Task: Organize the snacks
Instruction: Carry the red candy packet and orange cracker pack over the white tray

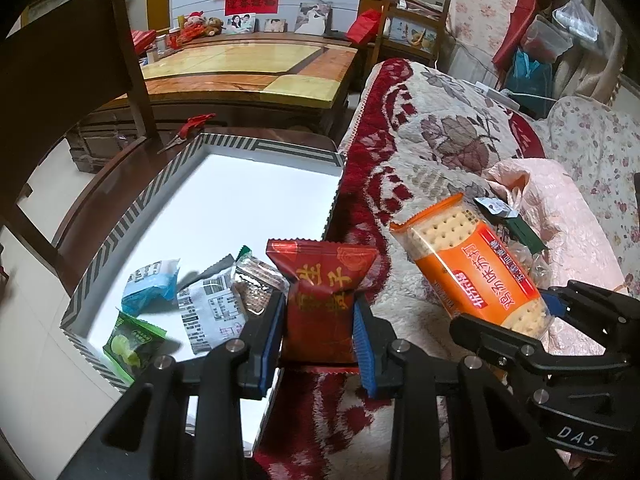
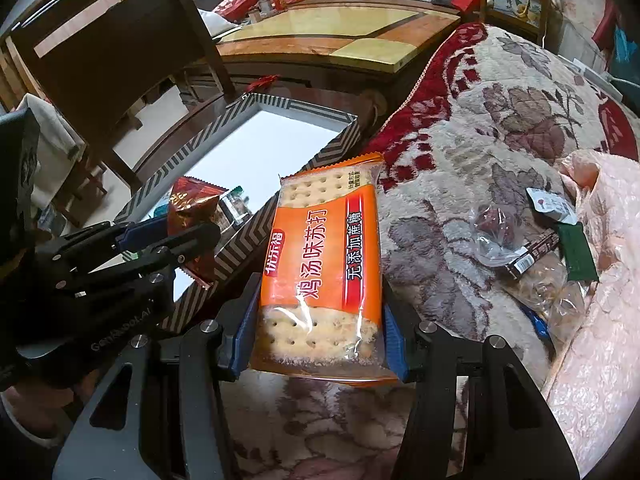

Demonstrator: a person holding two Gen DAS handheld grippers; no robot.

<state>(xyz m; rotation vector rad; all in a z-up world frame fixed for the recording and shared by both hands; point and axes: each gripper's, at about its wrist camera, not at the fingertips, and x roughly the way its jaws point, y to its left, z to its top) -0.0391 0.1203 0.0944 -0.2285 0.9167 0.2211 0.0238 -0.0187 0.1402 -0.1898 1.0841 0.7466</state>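
My left gripper point(image 1: 318, 322) is shut on a red snack packet point(image 1: 322, 300), held over the right edge of a striped box point(image 1: 132, 208) with a white floor. Several small packets point(image 1: 212, 304) lie in the box's near corner. My right gripper point(image 2: 320, 328) is shut on an orange cracker pack point(image 2: 320, 264), held above the flowered blanket point(image 2: 460, 152) beside the box point(image 2: 240, 236). The cracker pack point(image 1: 476, 264) and right gripper point(image 1: 540, 316) also show in the left wrist view. In the right wrist view the left gripper point(image 2: 168, 240) and its red packet point(image 2: 192, 208) appear at left.
More snacks point(image 2: 536, 252) lie on the blanket to the right, next to a pink quilt point(image 2: 600, 280). The box rests on a dark wooden chair point(image 1: 100, 168). A wooden table point(image 1: 248, 68) stands behind it.
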